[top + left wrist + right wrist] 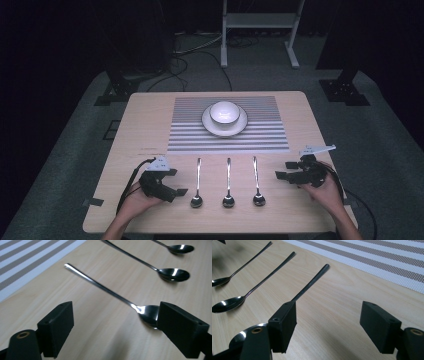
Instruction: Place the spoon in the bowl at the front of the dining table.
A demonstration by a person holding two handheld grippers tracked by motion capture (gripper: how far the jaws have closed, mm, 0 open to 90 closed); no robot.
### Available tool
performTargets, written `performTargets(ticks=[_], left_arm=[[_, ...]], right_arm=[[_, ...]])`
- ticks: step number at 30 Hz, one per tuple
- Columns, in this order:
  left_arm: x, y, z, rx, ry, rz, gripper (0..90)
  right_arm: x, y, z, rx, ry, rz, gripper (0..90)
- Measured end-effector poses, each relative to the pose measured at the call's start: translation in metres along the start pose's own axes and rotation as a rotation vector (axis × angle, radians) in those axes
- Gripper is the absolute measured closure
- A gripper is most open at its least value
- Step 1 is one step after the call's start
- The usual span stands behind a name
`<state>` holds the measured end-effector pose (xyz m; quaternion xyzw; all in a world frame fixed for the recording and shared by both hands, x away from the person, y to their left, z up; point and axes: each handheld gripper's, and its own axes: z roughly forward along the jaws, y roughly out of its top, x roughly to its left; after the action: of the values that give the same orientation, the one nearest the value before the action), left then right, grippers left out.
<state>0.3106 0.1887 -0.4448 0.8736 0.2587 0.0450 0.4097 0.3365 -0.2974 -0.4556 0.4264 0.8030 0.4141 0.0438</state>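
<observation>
Your two grippers sit near three spoons on the wooden table, no readable writing anywhere.

From above, your left gripper (172, 182) rests jaws apart just left of the left spoon (197, 186); your right gripper (287, 170) sits jaws apart right of the right spoon (257, 185), the middle spoon (228, 186) between; a bowl (224, 112) stands on a plate (242, 125) on the striped mat (260, 137). Left gripper view: empty jaws frame the nearest spoon (110, 293). Right gripper view: wide jaws, holding nothing, beside the closest spoon (312, 282).

Three shiny metal spoons (228, 182) lie side by side on the bench (145, 125), parallel, bowls toward the person, handles toward the striped mat (265, 137).
</observation>
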Motion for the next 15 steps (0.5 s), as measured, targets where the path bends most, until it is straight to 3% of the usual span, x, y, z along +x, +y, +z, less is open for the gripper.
performTargets(ticks=[3, 6, 10, 15], left_arm=[[-0.007, 0.003, 0.004, 0.015, -0.042, 0.035, 22.0], [-0.012, 0.004, 0.009, 0.024, -0.093, 0.039, 29.9], [-0.017, 0.005, 0.014, 0.042, -0.122, 0.073, 45.5], [-0.024, 0.006, 0.019, 0.074, -0.159, 0.114, 55.7]], right_arm=[[0.002, 0.001, 0.000, -0.003, 0.002, -0.005, 28.2], [0.003, 0.002, 0.000, -0.003, 0.001, -0.009, 28.2], [0.004, 0.003, 0.002, 0.004, 0.002, -0.014, 28.2], [0.007, 0.004, 0.004, 0.006, 0.002, -0.022, 28.2]])
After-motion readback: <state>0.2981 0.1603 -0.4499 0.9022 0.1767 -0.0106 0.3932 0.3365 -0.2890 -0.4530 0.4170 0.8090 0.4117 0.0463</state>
